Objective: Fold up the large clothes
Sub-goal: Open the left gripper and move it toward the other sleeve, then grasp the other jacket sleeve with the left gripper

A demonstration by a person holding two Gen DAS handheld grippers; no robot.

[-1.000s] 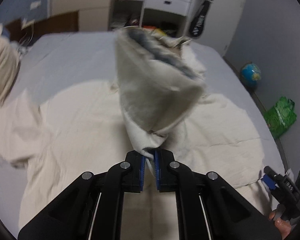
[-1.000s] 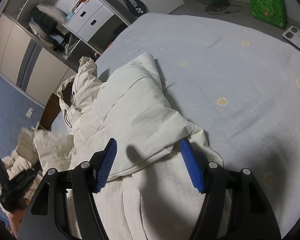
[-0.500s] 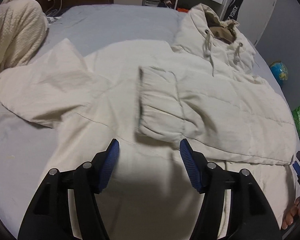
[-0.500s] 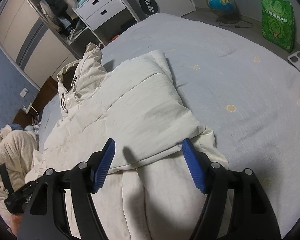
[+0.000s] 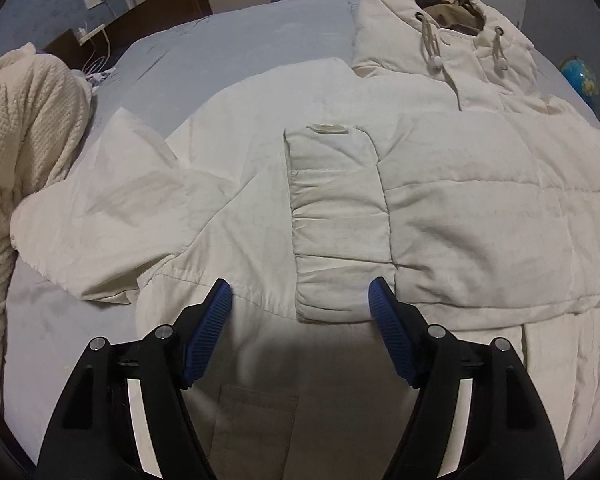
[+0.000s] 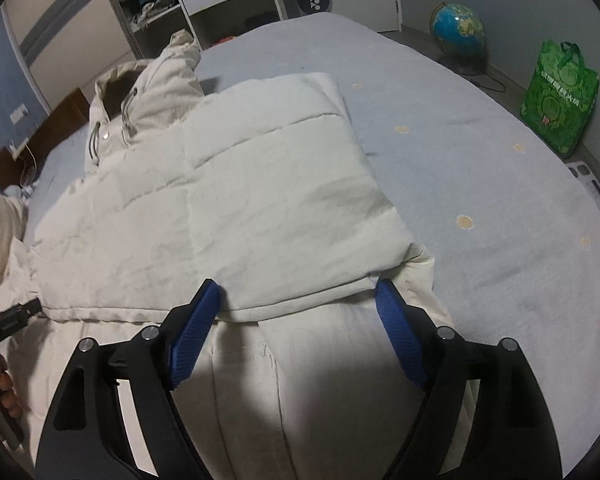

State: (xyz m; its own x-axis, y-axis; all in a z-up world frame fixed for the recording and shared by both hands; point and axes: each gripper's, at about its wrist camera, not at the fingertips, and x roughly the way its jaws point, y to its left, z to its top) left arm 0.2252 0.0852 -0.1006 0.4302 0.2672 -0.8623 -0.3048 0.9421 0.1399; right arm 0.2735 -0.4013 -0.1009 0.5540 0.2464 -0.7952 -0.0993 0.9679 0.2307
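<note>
Both tools' jaws just widened, empty, above cream jacket [image 5: 480,216] on bed [image 6: 480,168].

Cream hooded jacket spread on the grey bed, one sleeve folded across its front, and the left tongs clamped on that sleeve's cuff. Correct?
Not quite. In the left wrist view the left tongs stand open above the cuff, gripping nothing. The jacket, bed and folded sleeve are as stated.

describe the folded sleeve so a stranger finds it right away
On the grey bed lies a cream hooded jacket. The sleeve lies folded across its middle, cuff end nearest the camera; unlike the flat quilted panels around it, it is a narrow raised strip.
</note>
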